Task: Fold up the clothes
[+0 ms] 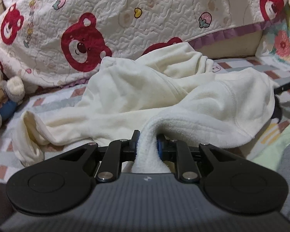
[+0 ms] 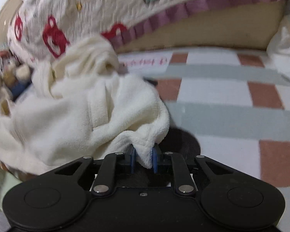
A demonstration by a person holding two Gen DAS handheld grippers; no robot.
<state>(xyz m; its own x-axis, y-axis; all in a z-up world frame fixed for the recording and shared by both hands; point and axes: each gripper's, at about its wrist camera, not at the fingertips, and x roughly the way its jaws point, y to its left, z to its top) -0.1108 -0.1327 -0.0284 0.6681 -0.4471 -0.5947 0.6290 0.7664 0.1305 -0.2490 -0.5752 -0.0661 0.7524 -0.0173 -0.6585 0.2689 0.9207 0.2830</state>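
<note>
A cream fleece garment (image 1: pixel 137 89) lies rumpled across the checked bed sheet (image 1: pixel 54 102), one sleeve trailing to the left. My left gripper (image 1: pixel 147 145) is shut on a thick fold of its hem, which bunches up between the blue pads. In the right wrist view the same cream garment (image 2: pixel 71 112) spreads to the left, blurred by motion. My right gripper (image 2: pixel 143 159) is shut on a pointed corner of the garment, pinched between its blue pads just above the sheet.
A quilted bear-print blanket (image 1: pixel 110 19) with a purple frill is heaped at the back. Plush toys (image 1: pixel 3 94) sit at the left edge. A pale green cloth (image 1: pixel 276 145) lies at the right. The checked sheet (image 2: pixel 232 100) stretches to the right of my right gripper.
</note>
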